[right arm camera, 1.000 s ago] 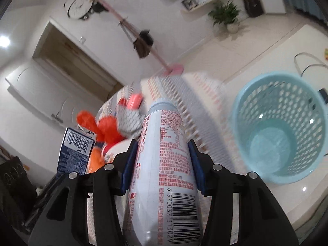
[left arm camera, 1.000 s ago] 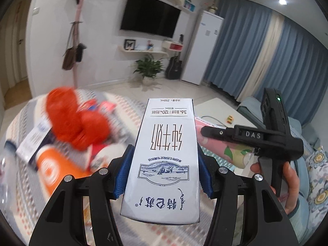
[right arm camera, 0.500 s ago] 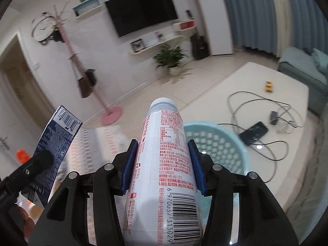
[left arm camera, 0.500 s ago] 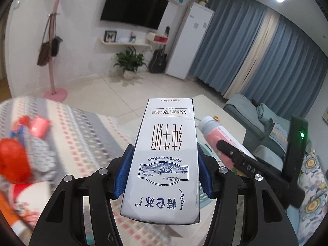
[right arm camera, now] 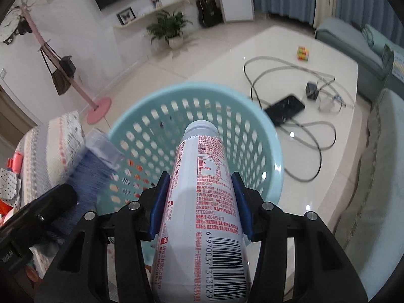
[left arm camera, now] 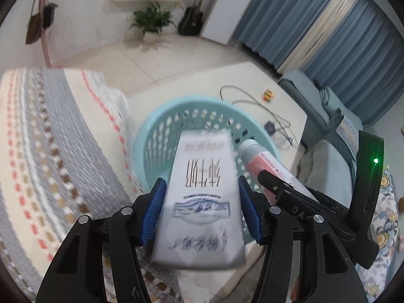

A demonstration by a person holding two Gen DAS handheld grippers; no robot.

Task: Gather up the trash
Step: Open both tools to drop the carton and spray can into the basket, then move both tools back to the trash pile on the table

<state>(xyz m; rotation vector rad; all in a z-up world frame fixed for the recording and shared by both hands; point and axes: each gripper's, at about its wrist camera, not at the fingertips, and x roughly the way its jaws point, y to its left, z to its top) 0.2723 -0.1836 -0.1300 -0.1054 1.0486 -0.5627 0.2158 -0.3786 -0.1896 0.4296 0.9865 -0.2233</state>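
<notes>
- Left gripper (left arm camera: 200, 208): blue pads clamped on both sides of a white milk carton (left arm camera: 202, 199), print upside down, far end over the basket (left arm camera: 156, 136).
- Right gripper (right arm camera: 199, 203): pads tight on a white bottle (right arm camera: 202, 202) with red print and barcode; cap end pointing into the basket's open mouth.
- Basket: pale blue, perforated wall, standing on a white table (right arm camera: 315, 176) beside striped cloth (left arm camera: 58, 139).
- Table also carries phone (right arm camera: 285, 108), cables (right arm camera: 319, 136), small coloured cube (right arm camera: 303, 53).
</notes>
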